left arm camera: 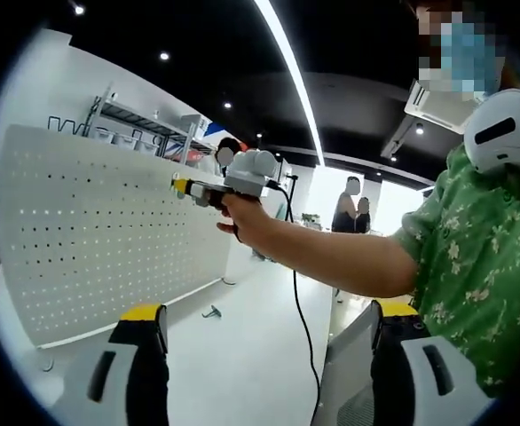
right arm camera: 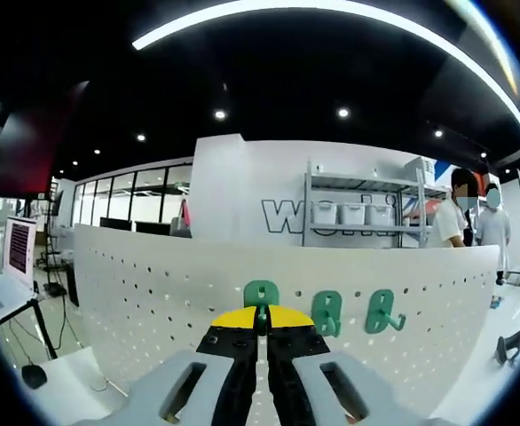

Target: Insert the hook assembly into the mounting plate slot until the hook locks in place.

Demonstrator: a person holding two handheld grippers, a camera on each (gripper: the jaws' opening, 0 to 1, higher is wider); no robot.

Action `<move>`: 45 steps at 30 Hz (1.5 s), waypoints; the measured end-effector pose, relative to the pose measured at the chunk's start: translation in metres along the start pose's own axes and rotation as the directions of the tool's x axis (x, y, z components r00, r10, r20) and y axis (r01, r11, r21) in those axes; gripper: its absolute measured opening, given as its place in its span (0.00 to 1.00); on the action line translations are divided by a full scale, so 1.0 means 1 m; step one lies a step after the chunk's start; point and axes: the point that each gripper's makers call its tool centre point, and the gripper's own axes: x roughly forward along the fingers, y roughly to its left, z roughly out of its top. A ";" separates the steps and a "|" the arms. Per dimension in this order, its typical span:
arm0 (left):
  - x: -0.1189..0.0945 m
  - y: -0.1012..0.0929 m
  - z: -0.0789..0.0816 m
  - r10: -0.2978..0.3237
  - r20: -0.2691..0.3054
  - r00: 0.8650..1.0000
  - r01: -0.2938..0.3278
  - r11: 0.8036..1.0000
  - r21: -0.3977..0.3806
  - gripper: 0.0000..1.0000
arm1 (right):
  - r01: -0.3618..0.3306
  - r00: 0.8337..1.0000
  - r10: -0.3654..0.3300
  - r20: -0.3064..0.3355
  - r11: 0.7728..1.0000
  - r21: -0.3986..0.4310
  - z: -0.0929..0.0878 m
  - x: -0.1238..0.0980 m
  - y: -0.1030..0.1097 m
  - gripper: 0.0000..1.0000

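White perforated mounting plate (right arm camera: 153,284) is standing upright on the white desk (left arm camera: 242,355), with a showroom of shelving and dark ceiling lights behind it.

In the right gripper view, the right gripper (right arm camera: 262,321) is pressing a green hook assembly (right arm camera: 261,294) against the plate, jaws closed together on the hook's lower part. Two more green hooks (right arm camera: 329,312) (right arm camera: 382,311) are already hanging just to its right on the same row. A dark hook (right arm camera: 510,343) is lying on the desk at far right.

In the left gripper view, the left gripper (left arm camera: 269,342) is hanging with its jaws well apart and empty, and a person's hand (left arm camera: 242,217) is holding the right gripper at the plate.

Risks from this position:
- The closed jaws are hiding the hook's tabs, so misalignment with the slot is likely to go unnoticed; pushing then would bend the tabs or shift the plate.
- The plate is standing unbraced; a hard push is likely to tip it.
- Releasing before the hook locks would drop it.
- The trailing cable (left arm camera: 303,328) could snag a loose hook (left arm camera: 211,311) on the desk.
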 end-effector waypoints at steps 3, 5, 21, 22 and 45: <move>0.000 0.001 0.000 -0.002 -0.001 1.000 0.002 1.000 -0.001 0.97 | 0.004 1.000 -0.004 0.000 1.000 0.001 -0.001 0.001 0.000 0.01; 0.000 0.002 -0.001 -0.005 -0.001 1.000 0.005 1.000 -0.002 0.97 | 0.006 1.000 -0.006 0.000 1.000 0.006 -0.001 0.002 0.000 0.01; 0.001 0.006 -0.003 -0.032 0.001 0.999 0.032 0.999 -0.007 0.96 | 0.056 0.998 -0.056 -0.023 0.998 0.010 -0.005 0.013 -0.002 0.01; 0.001 0.006 -0.003 -0.034 0.000 0.999 0.034 0.999 -0.006 0.95 | 0.059 0.998 -0.059 -0.021 0.998 0.009 -0.005 0.013 -0.002 0.01; 0.001 0.009 -0.004 -0.053 -0.004 0.999 0.053 0.999 -0.006 0.95 | 0.069 0.997 -0.069 -0.024 0.998 0.009 -0.008 0.017 -0.002 0.01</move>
